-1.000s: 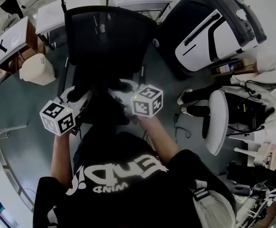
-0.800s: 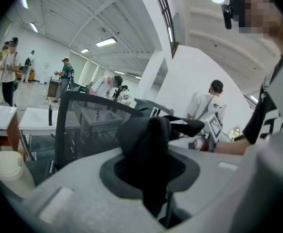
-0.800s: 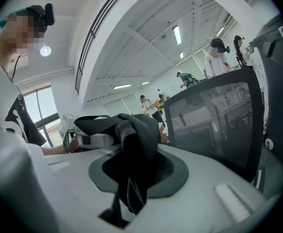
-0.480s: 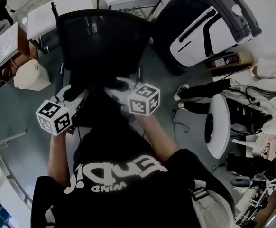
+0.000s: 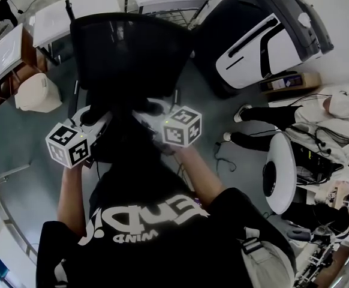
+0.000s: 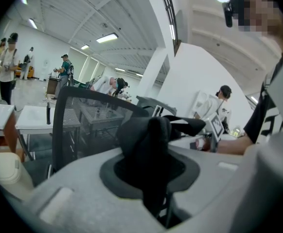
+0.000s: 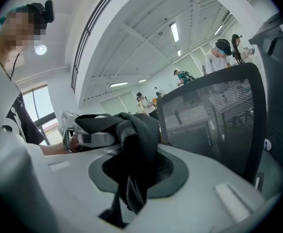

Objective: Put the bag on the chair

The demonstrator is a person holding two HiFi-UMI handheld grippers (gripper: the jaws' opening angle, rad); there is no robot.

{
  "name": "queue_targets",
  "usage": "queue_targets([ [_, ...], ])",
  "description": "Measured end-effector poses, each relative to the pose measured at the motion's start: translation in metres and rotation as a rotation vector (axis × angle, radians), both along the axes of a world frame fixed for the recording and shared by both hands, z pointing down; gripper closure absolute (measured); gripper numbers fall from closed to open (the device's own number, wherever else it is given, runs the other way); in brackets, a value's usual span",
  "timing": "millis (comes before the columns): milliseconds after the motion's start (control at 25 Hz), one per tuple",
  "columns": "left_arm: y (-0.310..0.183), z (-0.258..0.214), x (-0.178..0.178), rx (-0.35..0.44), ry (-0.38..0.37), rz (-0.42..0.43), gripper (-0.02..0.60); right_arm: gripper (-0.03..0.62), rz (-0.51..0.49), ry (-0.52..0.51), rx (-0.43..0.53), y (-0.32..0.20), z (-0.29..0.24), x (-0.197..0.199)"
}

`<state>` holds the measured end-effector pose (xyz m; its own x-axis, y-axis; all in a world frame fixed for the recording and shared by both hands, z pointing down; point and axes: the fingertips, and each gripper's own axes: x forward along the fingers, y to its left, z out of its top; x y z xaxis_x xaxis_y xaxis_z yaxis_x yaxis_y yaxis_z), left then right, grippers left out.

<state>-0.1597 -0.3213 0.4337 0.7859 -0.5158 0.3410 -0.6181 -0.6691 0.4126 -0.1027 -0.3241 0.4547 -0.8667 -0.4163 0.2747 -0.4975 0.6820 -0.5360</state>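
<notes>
Holding the black bag (image 5: 128, 138) slung between the left gripper (image 6: 149, 147) and the right gripper (image 7: 132, 152), fingers of each clamped on a bunched fold of its fabric. Facing the black mesh office chair (image 5: 132, 53) just beyond the bag; cannot tell whether touching the seat. Hemmed in on the floor by a cream waste bin (image 5: 35, 92) left of the chair, white tabletops (image 5: 72, 14) behind, and a big black-and-white machine (image 5: 264, 35) and a seated person's legs (image 5: 264, 116) to the right.

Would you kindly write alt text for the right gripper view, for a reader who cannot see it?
The right gripper has its jaws shut on a bunched black fold of the bag. Beyond it, at right, stands the black mesh back of an office chair, with people standing far off behind it.
</notes>
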Motion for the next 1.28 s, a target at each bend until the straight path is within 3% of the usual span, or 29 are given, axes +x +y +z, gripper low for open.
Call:
queue_targets([
  [1280,-0.071,0.096,0.015,-0.181,-0.023,0.045,0.499,0.516,0.042,0.008,-0.170,-0.062,0.095,0.012],
])
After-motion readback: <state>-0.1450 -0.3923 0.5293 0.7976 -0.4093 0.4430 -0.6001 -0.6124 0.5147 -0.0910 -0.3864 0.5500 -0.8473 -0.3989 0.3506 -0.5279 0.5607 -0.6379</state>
